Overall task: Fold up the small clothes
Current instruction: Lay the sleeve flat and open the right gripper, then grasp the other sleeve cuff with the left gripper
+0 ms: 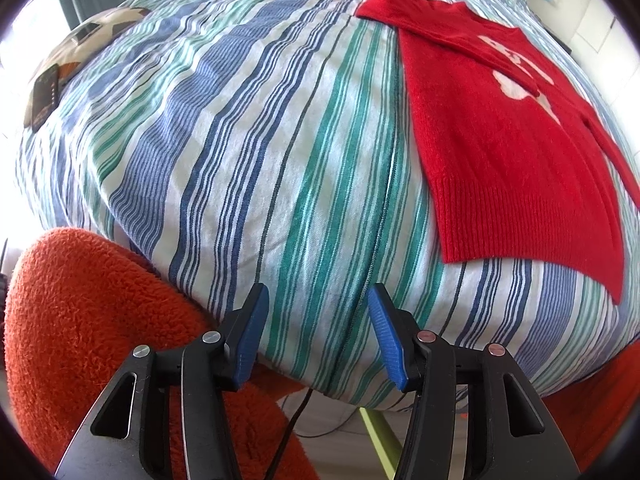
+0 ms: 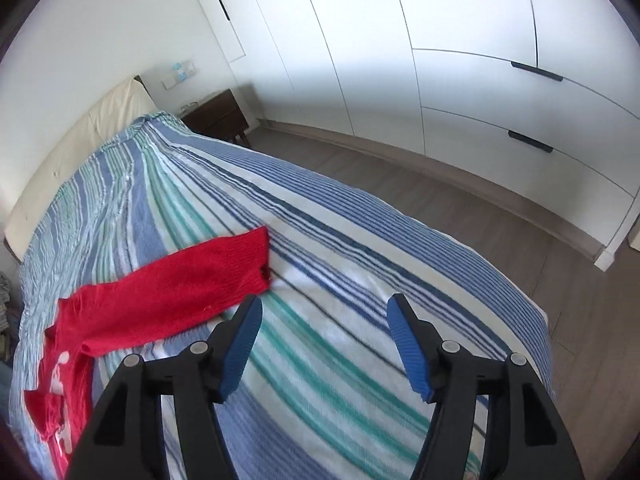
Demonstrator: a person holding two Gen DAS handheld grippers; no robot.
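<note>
Both grippers empty: our left gripper [image 1: 316, 320] half-spread over bed [image 1: 248, 152], right gripper [image 2: 325, 334] wide, sweater [image 1: 500, 140] flat at 2 o'clock, sleeve [image 2: 192, 280] stretched for folding.

A bed with a blue, green and white striped cover [image 2: 320, 240] stands against a cream padded headboard [image 2: 80, 140]. White built-in wardrobes [image 2: 460, 40] line the wall above a grey wood floor [image 2: 400, 176]. A dark wooden nightstand [image 2: 218, 116] stands beside the bed.

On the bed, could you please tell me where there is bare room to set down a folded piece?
The striped cover lies bare between the red sweater and the patterned cushion, and again past the outstretched sleeve toward the wardrobe-side edge. It is crowded only where the sweater lies.
</note>
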